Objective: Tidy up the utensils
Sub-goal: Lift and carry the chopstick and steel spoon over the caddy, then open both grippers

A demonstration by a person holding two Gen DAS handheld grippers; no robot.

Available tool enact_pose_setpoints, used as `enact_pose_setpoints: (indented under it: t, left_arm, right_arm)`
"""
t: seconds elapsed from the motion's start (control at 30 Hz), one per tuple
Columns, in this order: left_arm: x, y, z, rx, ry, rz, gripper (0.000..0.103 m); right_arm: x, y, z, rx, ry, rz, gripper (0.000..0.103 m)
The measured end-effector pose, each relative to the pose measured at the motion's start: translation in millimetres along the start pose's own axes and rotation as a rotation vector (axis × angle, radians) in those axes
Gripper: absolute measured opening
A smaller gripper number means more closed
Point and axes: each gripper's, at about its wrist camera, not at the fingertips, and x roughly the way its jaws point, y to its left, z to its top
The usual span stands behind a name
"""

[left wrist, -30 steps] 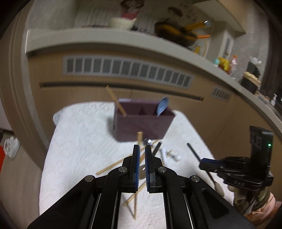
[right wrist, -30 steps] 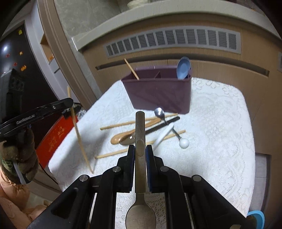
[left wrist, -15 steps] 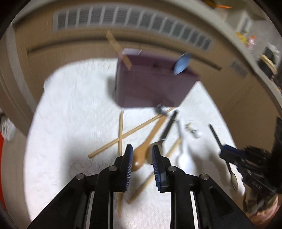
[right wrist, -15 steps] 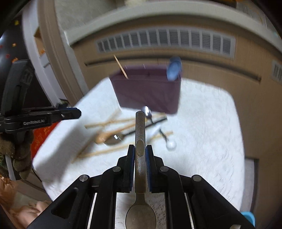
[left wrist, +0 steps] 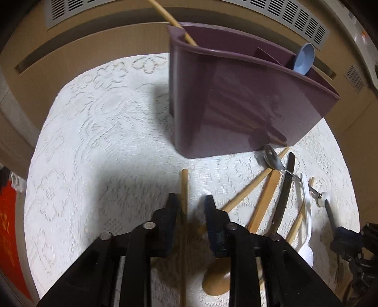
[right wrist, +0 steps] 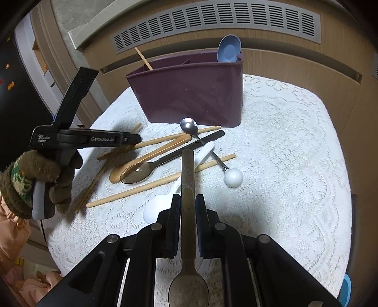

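Note:
A purple utensil holder (left wrist: 236,99) (right wrist: 193,92) stands on the white lace cloth, with a chopstick (left wrist: 174,23) and a blue spoon (right wrist: 228,49) in it. Loose utensils lie in front: wooden chopsticks, a wooden spoon (left wrist: 236,259), a dark spoon (right wrist: 151,165), a white spoon (right wrist: 165,200) and a steel spoon with a white ball end (right wrist: 232,177). My left gripper (left wrist: 190,205) is open, low over the cloth, its fingers either side of a wooden chopstick (left wrist: 183,189). My right gripper (right wrist: 187,203) is shut on a metal spoon (right wrist: 187,179), handle pointing forward.
The cloth covers a small table (right wrist: 295,146) against a wooden cabinet with a grey vent grille (right wrist: 212,21). A red object (left wrist: 9,231) lies on the floor left of the table. The left gripper and gloved hand (right wrist: 70,146) show in the right wrist view.
My left gripper has opened, let a chopstick drop to the cloth, and come down close over it near the holder. My right gripper has kept hold of the metal spoon.

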Motion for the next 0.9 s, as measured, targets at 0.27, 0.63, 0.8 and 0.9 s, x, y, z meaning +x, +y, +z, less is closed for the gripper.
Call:
enact_pose_setpoints:
  t: [0.27,0.63,0.8,0.9]
  left_arm:
    - [-4.2,-3.7,-11.8,0.002,-0.07,0.025,0.005]
    - [-110.4,-12.5,-48.8,-0.086,-0.353,-0.073,0.005]
    - [-198.2,-30.8,-46.0,-0.03,-0.571,-0.141,0.005]
    - [-247.8,-42.6,-22.5,0.019,-0.697,-0.177,0.005]
  right_arm:
    - [15.0,2.1,2.2,-0.03,0.012,-0.037,0.011]
    - [-12.1,5.4,4.9,-0.025,-0.056,-0.011,0.011]
    - [-53.2,13.9,12.9,-0.029,-0.16,-0.002,0.011]
    - [-92.8,21.1,34.1,-0.057,-0.275,-0.005,0.011]
